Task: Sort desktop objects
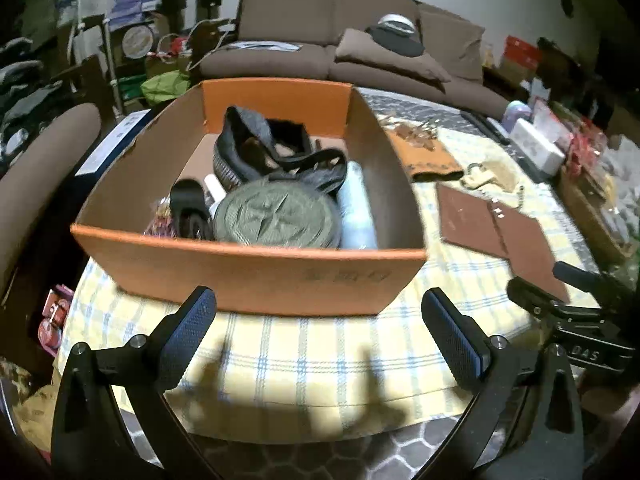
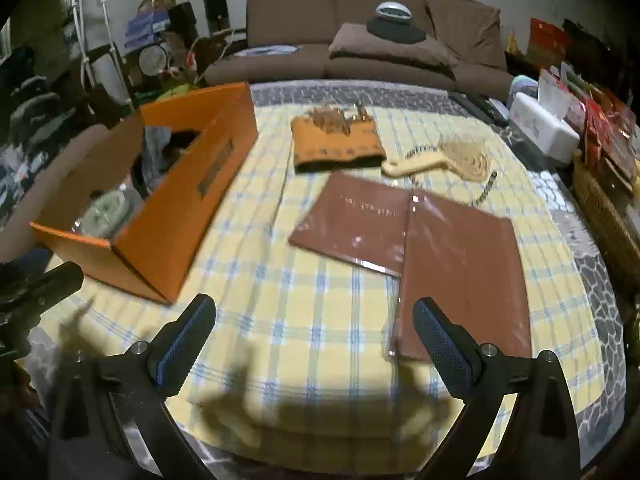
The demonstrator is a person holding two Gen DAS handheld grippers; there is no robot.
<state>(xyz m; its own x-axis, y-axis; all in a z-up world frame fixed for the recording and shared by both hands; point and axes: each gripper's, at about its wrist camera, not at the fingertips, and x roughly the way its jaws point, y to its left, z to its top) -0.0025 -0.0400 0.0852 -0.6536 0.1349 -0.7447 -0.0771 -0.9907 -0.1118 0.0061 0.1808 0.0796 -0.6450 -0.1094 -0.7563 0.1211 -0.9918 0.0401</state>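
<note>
Nearest you, your left gripper and right gripper both stand wide apart, holding nothing, above bare checked cloth. Your right-hand finger overlaps the near edge of one brown folder; a second folder lies beside it. Left, the orange box holds a round green case and what may be a bag. Beyond lie a pouch and brush.
</note>
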